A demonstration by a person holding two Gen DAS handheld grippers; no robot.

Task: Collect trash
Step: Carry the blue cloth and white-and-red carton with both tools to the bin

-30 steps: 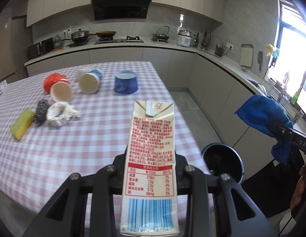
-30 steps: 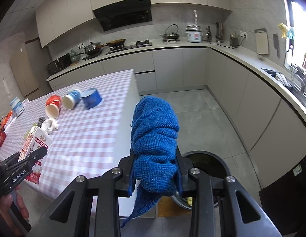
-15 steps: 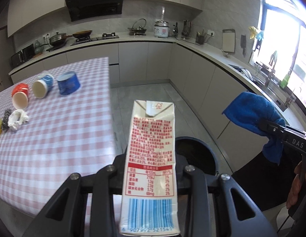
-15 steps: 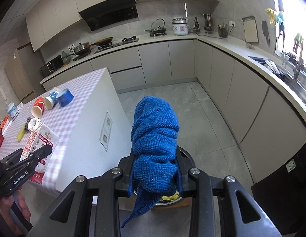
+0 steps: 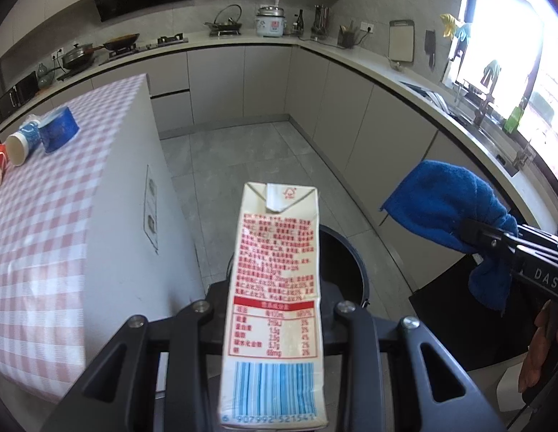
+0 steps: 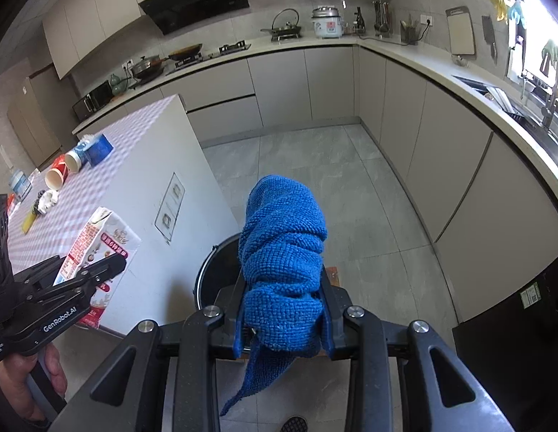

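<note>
left gripper (image 5: 275,309) clamps milk carton (image 5: 275,288), right gripper (image 6: 284,309) blue cloth (image 6: 284,252), above black bin (image 5: 345,270).

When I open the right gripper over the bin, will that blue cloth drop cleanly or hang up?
The blue cloth is probably floppy: it bulges over the right gripper and a tail dangles below. Its looped knit may snag on a pad, so it could cling briefly. It looks light and soft, likely falling limply into the black bin rather than bouncing.

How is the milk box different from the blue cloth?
The milk carton is a stiff, flat-sided box with red print and a barcode; the blue cloth is soft, bunched and plain. The carton keeps straight; the cloth droops. Both are clamped in grippers, left gripper and right gripper, near the black bin.
</note>
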